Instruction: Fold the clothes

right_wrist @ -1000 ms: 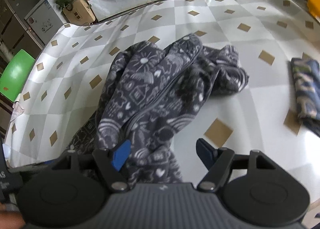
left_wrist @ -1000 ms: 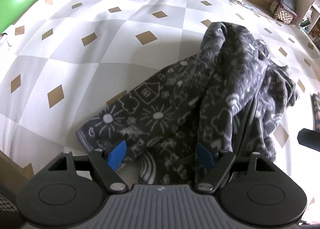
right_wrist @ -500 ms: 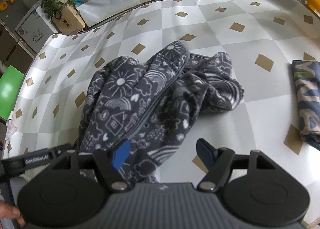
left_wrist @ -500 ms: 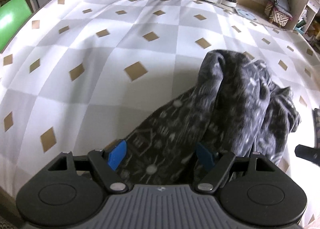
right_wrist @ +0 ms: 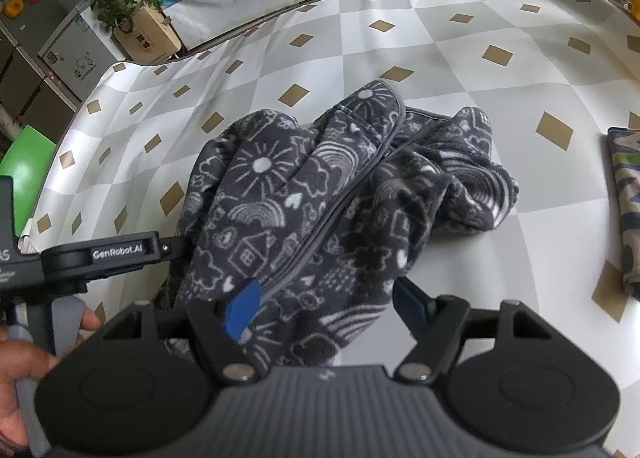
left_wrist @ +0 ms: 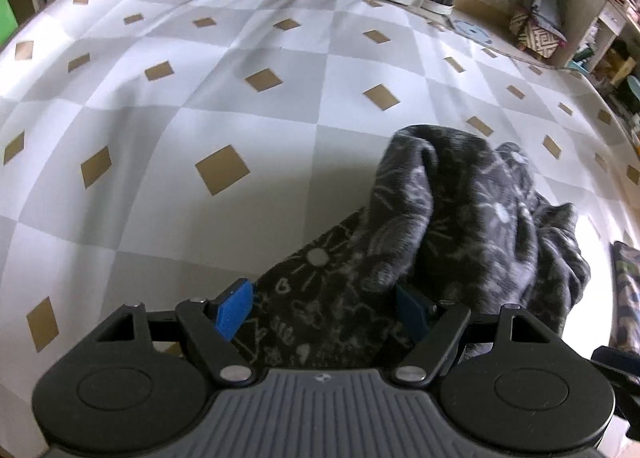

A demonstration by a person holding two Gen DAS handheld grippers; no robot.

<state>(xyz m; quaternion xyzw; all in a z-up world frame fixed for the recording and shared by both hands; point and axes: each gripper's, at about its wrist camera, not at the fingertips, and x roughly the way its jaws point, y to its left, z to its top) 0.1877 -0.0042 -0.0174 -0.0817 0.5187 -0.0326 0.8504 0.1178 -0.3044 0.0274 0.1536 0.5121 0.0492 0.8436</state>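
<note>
— Starting at the jaws: how do they stand?

— Both pairs are spread, pinching nothing. The left gripper [left_wrist: 324, 308] hangs over the near-left flap of the dark grey fleece garment printed with white suns, houses and rainbows [right_wrist: 320, 197]; fabric lies below and between its blue pads, which don't press it. The right gripper [right_wrist: 320, 304] hangs over the near edge, cloth between its pads too.

— And which way does the garment run from there?

— It lies crumpled on the grey-and-white checked tablecloth with tan diamonds [left_wrist: 200, 105], its piped seam running from near-left to far-right, away from both grippers. The near hem sits closest; each gripper is about equally near it.

— Anything farther out?

— A folded patterned cloth [right_wrist: 626, 209] lies well apart at the right edge.
</note>
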